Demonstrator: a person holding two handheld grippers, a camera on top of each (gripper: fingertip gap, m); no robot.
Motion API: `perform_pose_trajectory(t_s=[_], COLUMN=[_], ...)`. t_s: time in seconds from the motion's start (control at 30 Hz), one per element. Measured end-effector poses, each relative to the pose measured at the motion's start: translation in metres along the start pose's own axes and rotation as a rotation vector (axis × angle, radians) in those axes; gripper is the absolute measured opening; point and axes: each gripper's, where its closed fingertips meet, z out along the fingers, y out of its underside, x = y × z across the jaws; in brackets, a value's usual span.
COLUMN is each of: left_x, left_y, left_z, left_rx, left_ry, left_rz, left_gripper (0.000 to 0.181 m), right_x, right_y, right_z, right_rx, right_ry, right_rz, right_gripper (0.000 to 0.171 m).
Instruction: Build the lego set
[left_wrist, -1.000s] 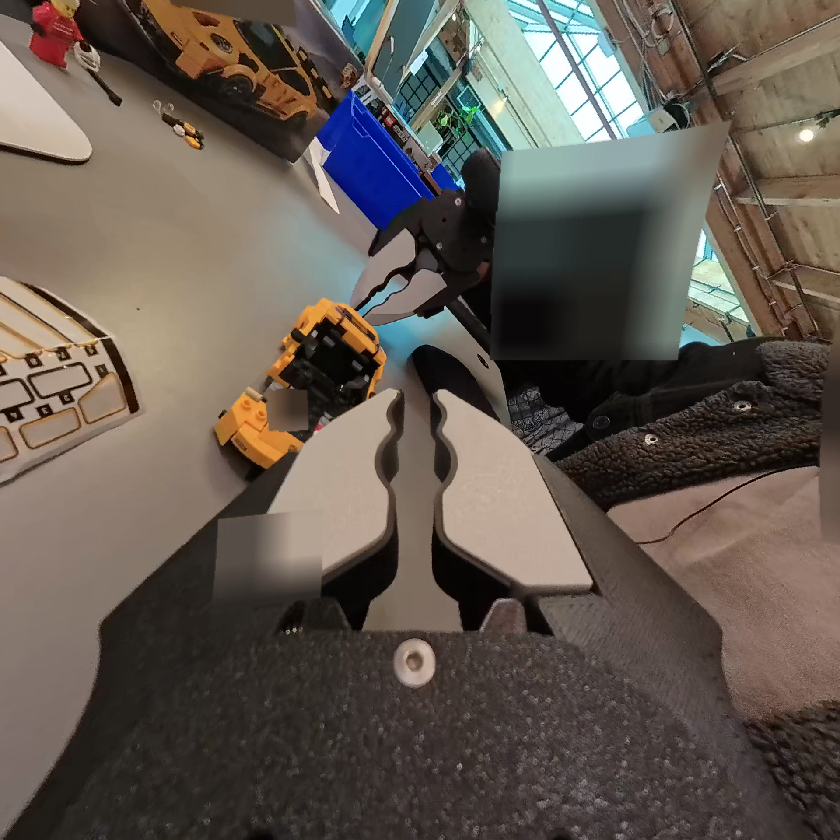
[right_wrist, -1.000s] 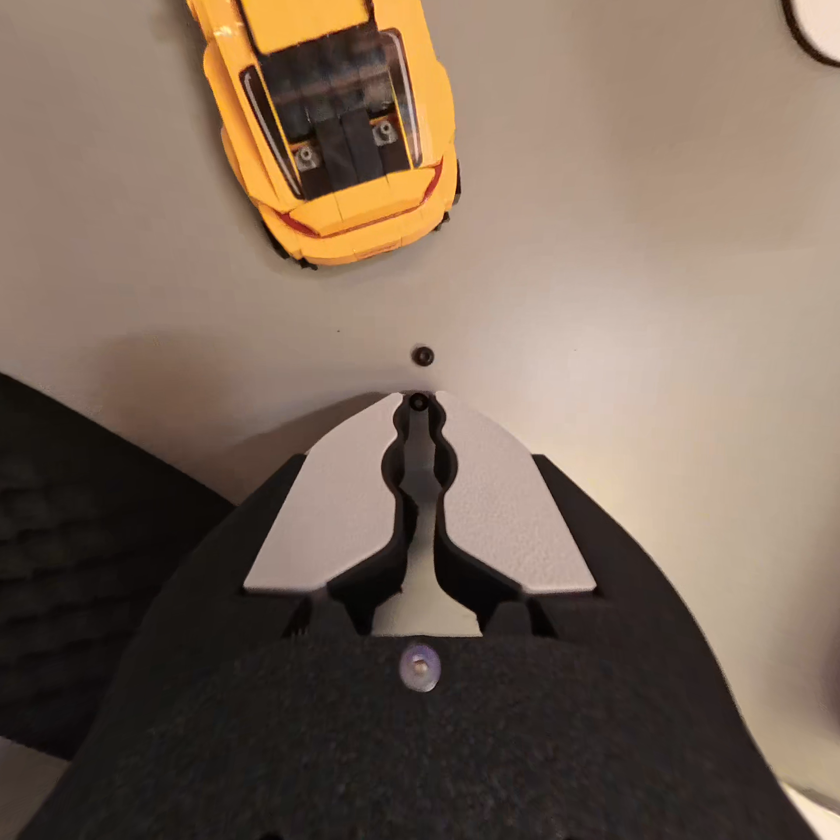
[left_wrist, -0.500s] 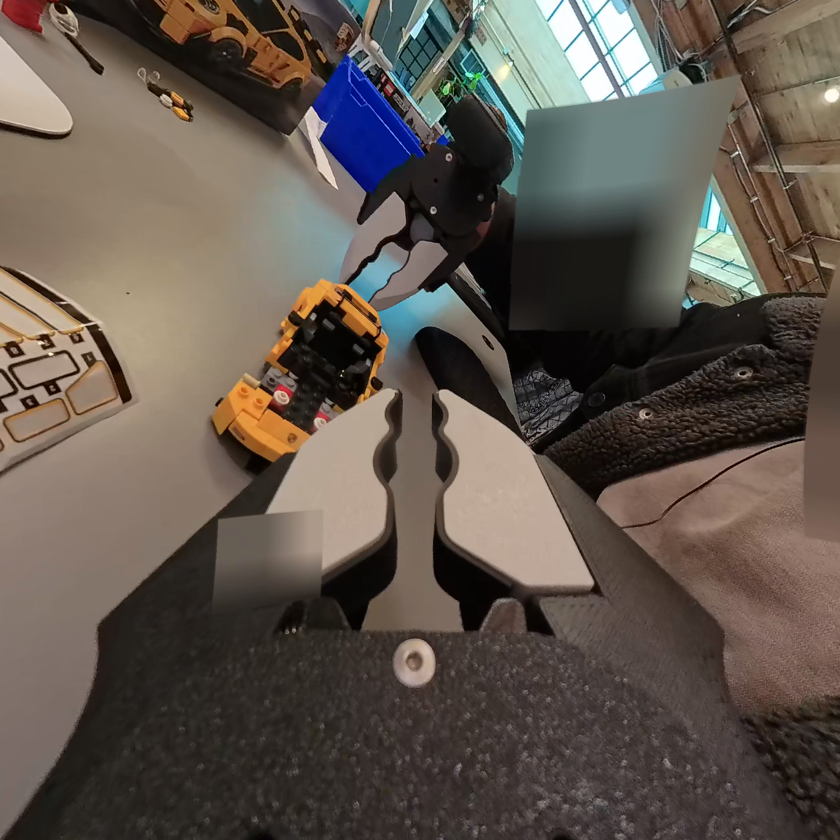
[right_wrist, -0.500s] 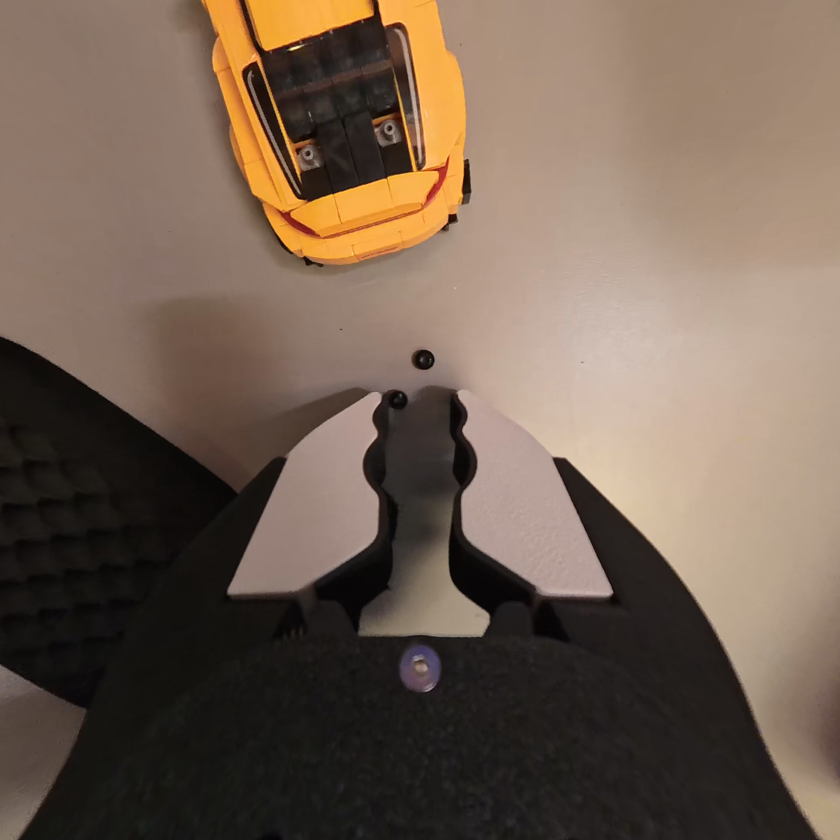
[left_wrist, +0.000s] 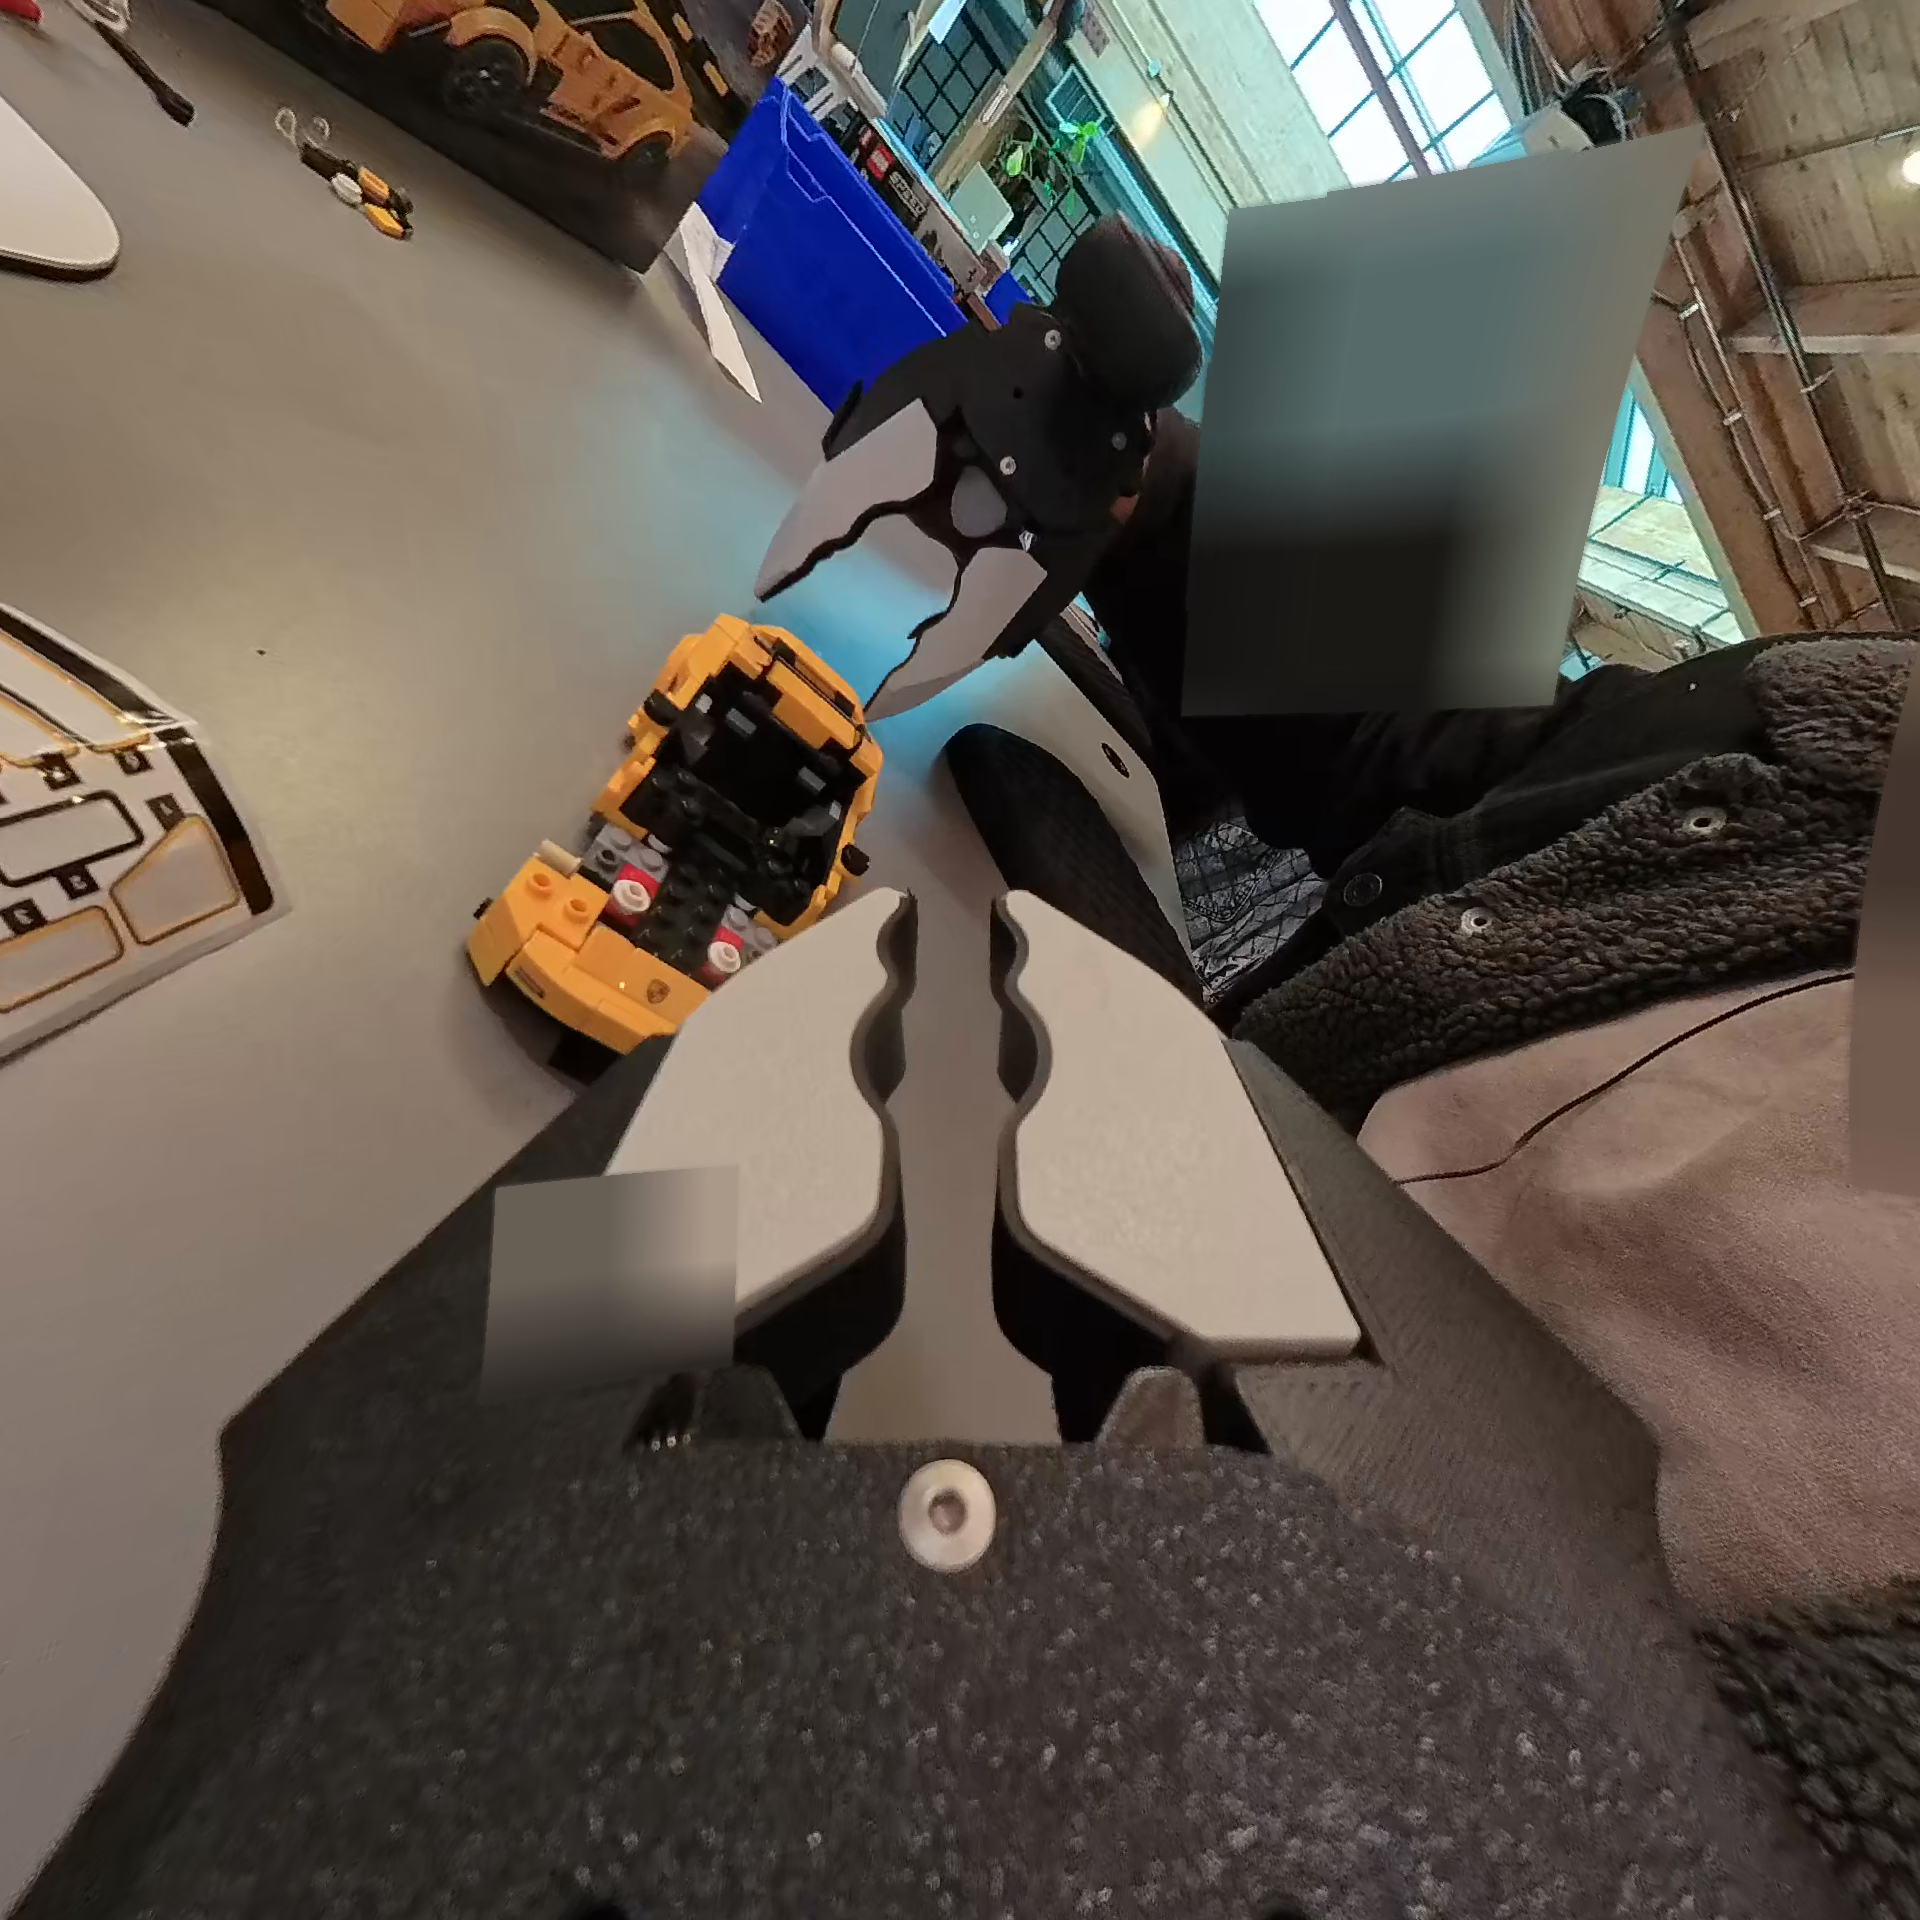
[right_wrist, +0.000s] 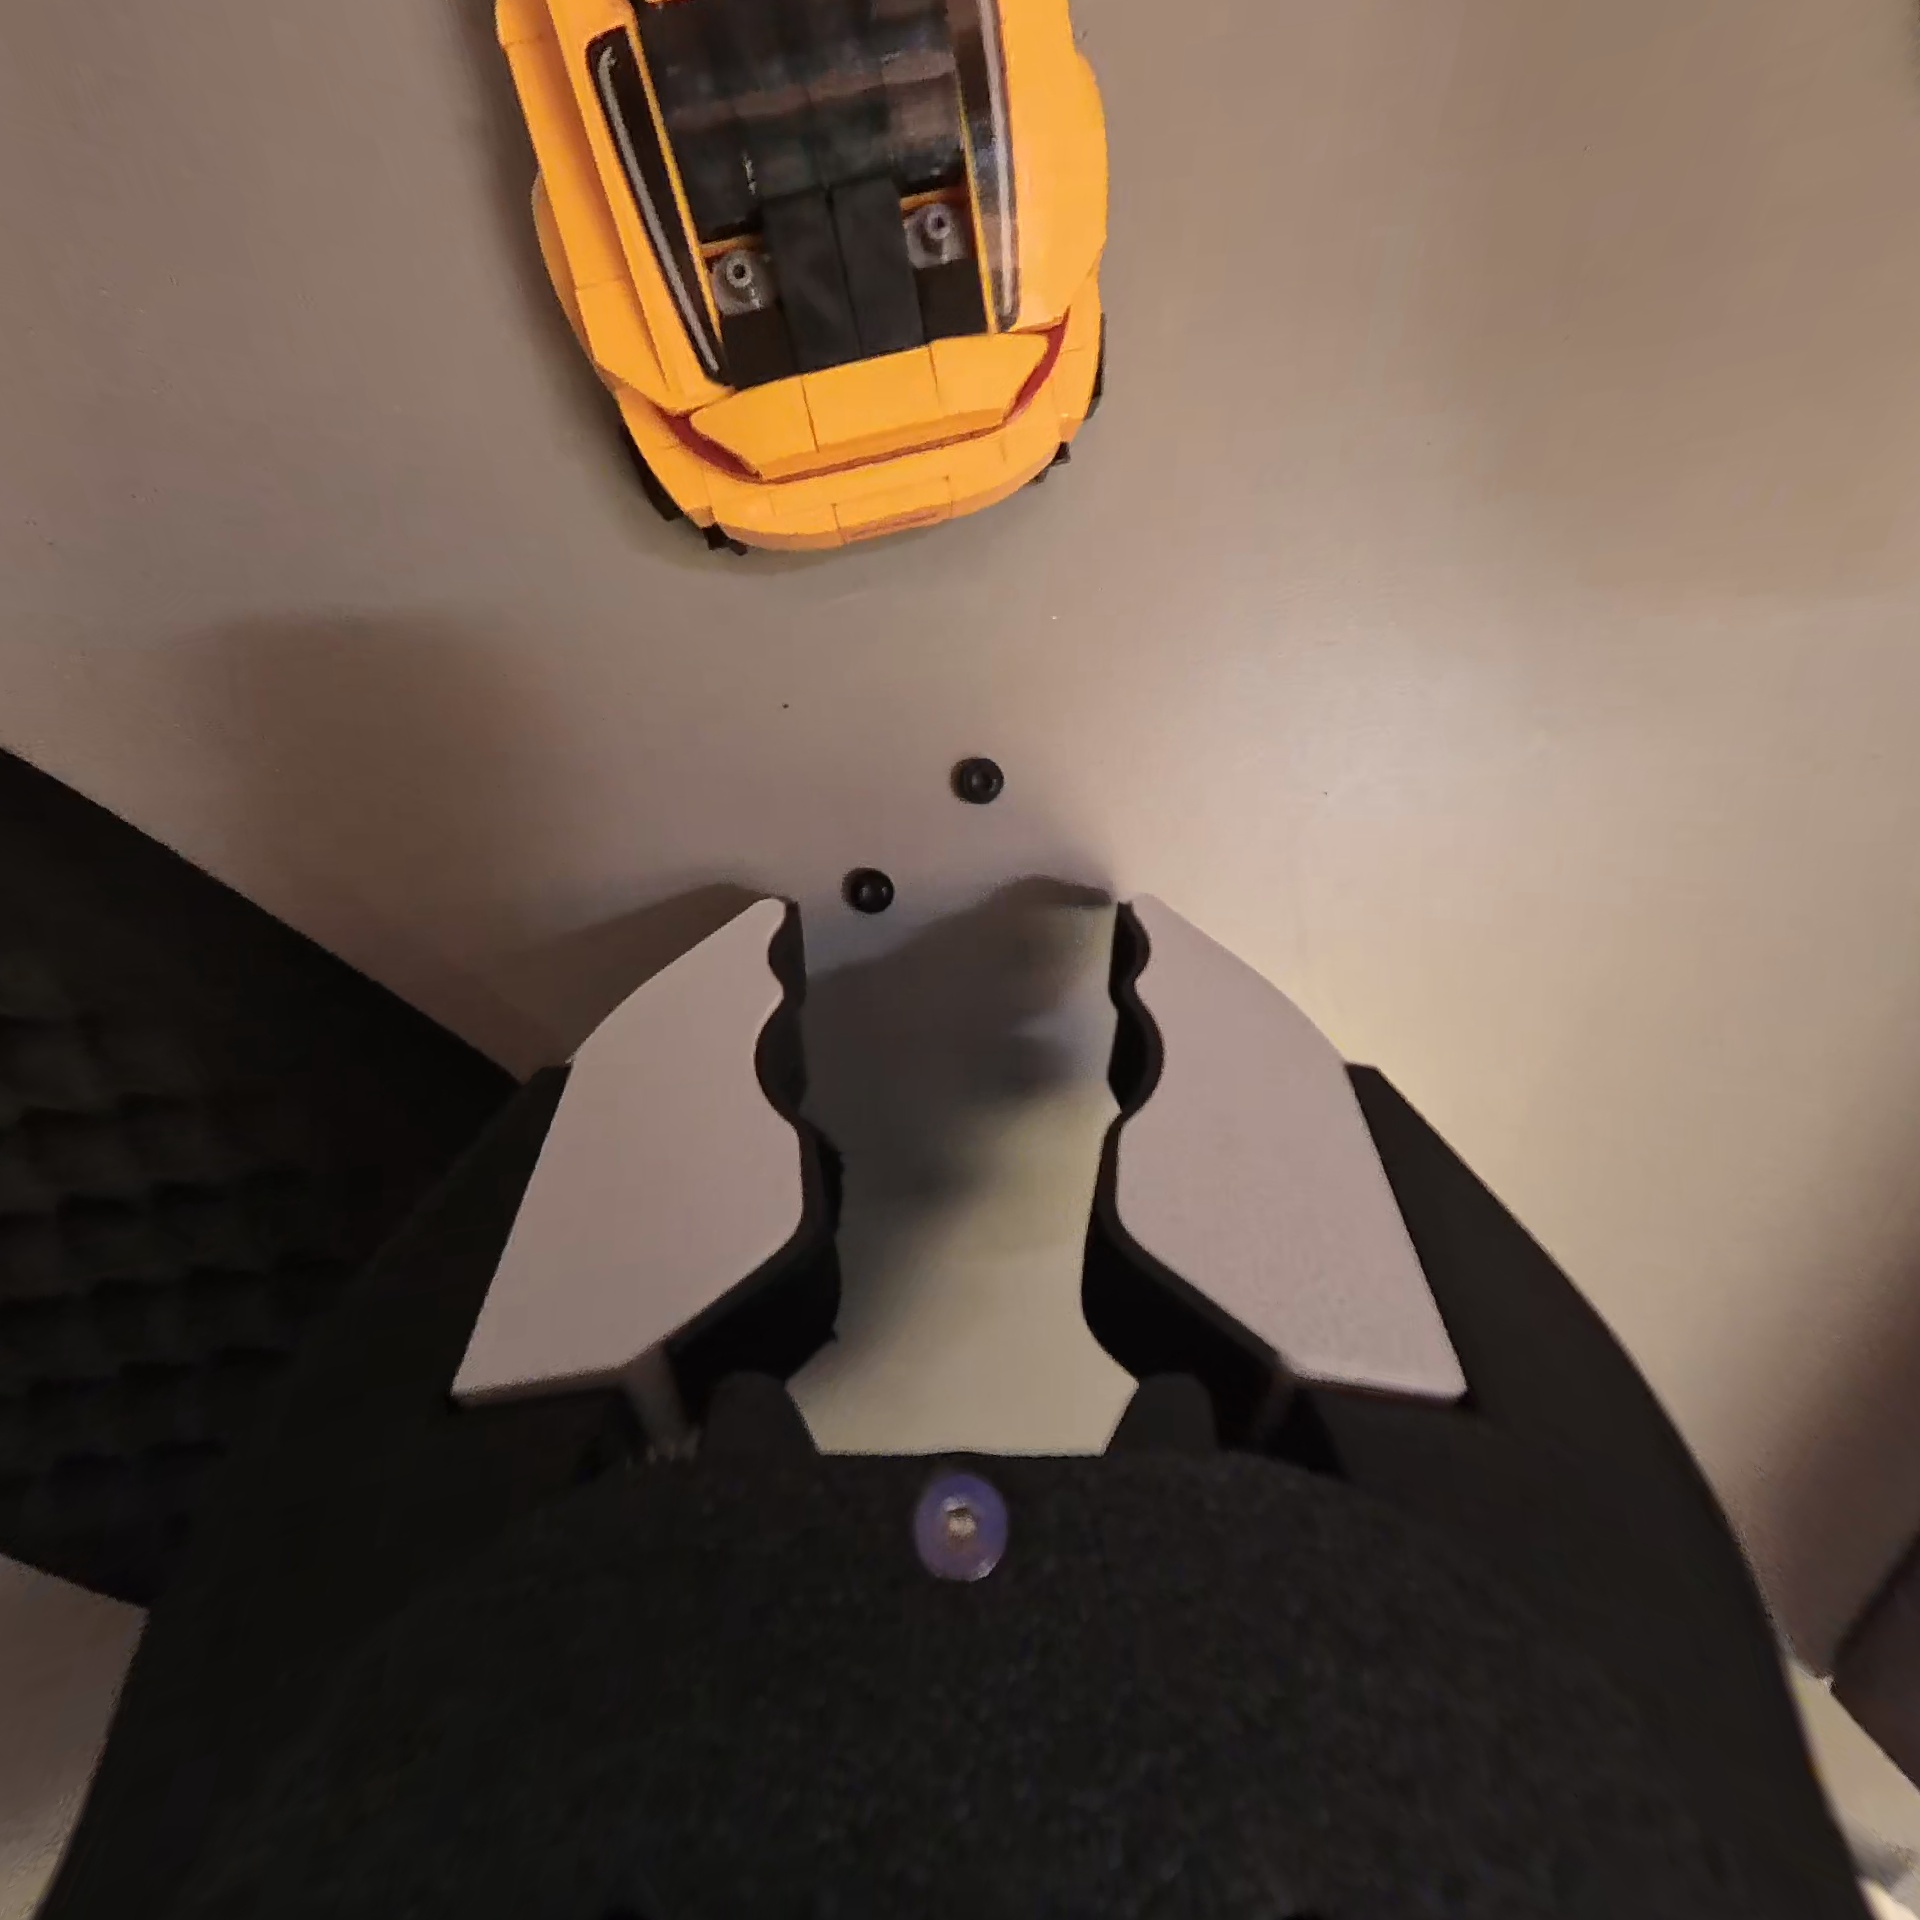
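A partly built yellow lego car (left_wrist: 707, 862) stands on the grey table (left_wrist: 364, 468), its cabin open, just left of my left gripper (left_wrist: 953, 904). The left gripper is empty, its jaws a narrow gap apart. In the right wrist view the car's rear (right_wrist: 821, 312) lies ahead. Two small black round pieces lie loose on the table: one (right_wrist: 869, 890) just off the left fingertip, one (right_wrist: 978, 779) a little farther. My right gripper (right_wrist: 951, 914) is wide open and empty above them; it also shows in the left wrist view (left_wrist: 821, 652), hovering behind the car.
A sticker sheet (left_wrist: 94, 862) lies at the left. The set's box (left_wrist: 499, 62), a few small parts (left_wrist: 353, 187) and a blue bin (left_wrist: 821, 260) are at the back. A black foam pad (right_wrist: 156, 1143) lies at the table's near edge. A person in a dark fleece jacket (left_wrist: 1558, 883) sits at the right. My right fingertips sit around 25 cm from my left ones.
My right gripper was shut on a small black piece; it has opened wide and the piece now lies on the table by its left fingertip. The left gripper has barely moved.
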Motion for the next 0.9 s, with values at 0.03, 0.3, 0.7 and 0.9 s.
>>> perform_pose_trajectory(t_s=[0.03, 0.3, 0.7, 0.9], left_x=[0.000, -0.006, -0.017, -0.025], left_y=[0.000, -0.015, -0.051, -0.057], left_z=[0.000, -0.010, -0.040, -0.051], left_rx=[0.001, 0.074, 0.252, 0.288], left_ry=[-0.003, -0.099, -0.462, -0.551], left_rz=[0.003, 0.116, 0.446, 0.480], left_gripper=[0.013, 0.000, 0.000, 0.000], right_x=[0.002, 0.031, 0.049, 0.050], right_y=[-0.002, -0.060, -0.120, -0.110], right_z=[-0.002, -0.052, -0.115, -0.103], right_rx=[0.028, 0.562, 1.052, 1.100], right_ry=[0.013, 0.311, 0.687, 0.706], right_rz=[0.016, 0.276, 0.442, 0.468], right_gripper=[0.055, 0.055, 0.011, 0.000])
